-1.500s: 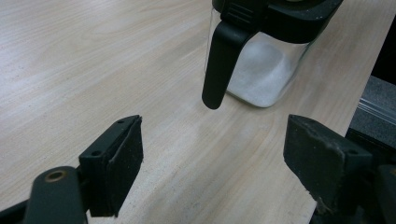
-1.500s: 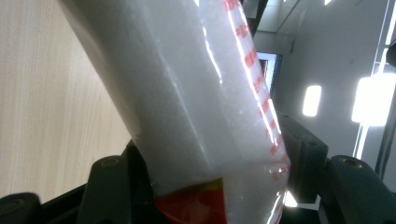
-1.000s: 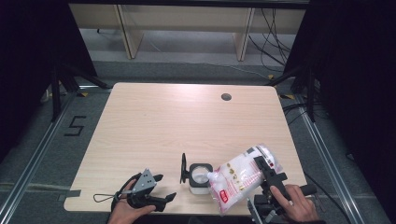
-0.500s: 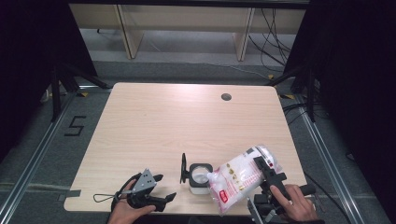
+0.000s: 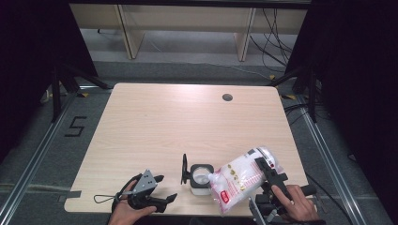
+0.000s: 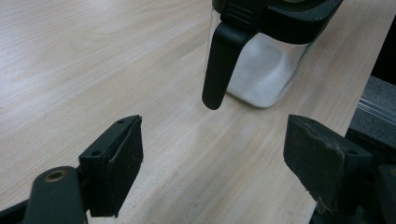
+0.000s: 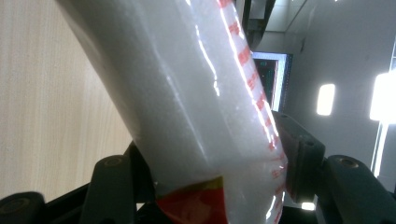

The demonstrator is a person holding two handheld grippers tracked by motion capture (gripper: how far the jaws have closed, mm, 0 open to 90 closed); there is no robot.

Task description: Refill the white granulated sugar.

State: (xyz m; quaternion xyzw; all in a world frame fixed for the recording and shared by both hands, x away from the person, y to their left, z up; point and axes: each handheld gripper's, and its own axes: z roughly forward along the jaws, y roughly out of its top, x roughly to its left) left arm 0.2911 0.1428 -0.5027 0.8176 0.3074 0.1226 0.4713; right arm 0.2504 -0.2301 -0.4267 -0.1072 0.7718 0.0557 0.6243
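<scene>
So the right gripper (image 5: 268, 174) is clamped on a clear plastic bag (image 5: 241, 178) of white grains, tipped down-left so its mouth sits right at the open container (image 5: 201, 178) near the table's (image 5: 178, 122) front edge. The left gripper (image 5: 157, 190), jaws spread wide with nothing between them, rests low on the table just left of the container, hand (image 5: 129, 212) underneath.

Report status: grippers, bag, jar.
Right gripper clamped on bag, tilted over open jar. Left gripper open, empty, beside jar. Nothing in the way.

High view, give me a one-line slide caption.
Right gripper tips a clamped bag over an open jar; left gripper waits open.
</scene>
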